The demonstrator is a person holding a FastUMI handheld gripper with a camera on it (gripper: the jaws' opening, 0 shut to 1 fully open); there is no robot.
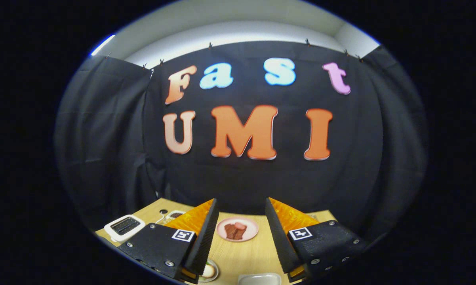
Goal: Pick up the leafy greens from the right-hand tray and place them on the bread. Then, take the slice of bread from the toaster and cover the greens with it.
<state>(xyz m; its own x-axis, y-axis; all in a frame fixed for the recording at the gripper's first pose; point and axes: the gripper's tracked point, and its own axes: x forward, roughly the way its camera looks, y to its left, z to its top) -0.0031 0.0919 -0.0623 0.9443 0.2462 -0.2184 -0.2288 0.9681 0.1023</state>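
My gripper (pixel 241 204) is held high above the wooden table (pixel 238 253), its two fingers wide apart and nothing between them. A white toaster (pixel 124 227) stands on the table to the left of the left finger, its slots dark; I cannot tell whether bread is in it. Between the fingers and beyond them lies a pink plate (pixel 237 229) with reddish-brown food on it. The greens and the right-hand tray are hidden behind the right finger.
A small dish (pixel 209 271) with something pale peeks out beside the left finger, near me. A white tray edge (pixel 259 278) lies at the table's near side. A light object (pixel 174 215) sits behind the toaster. Black cloth walls close the booth.
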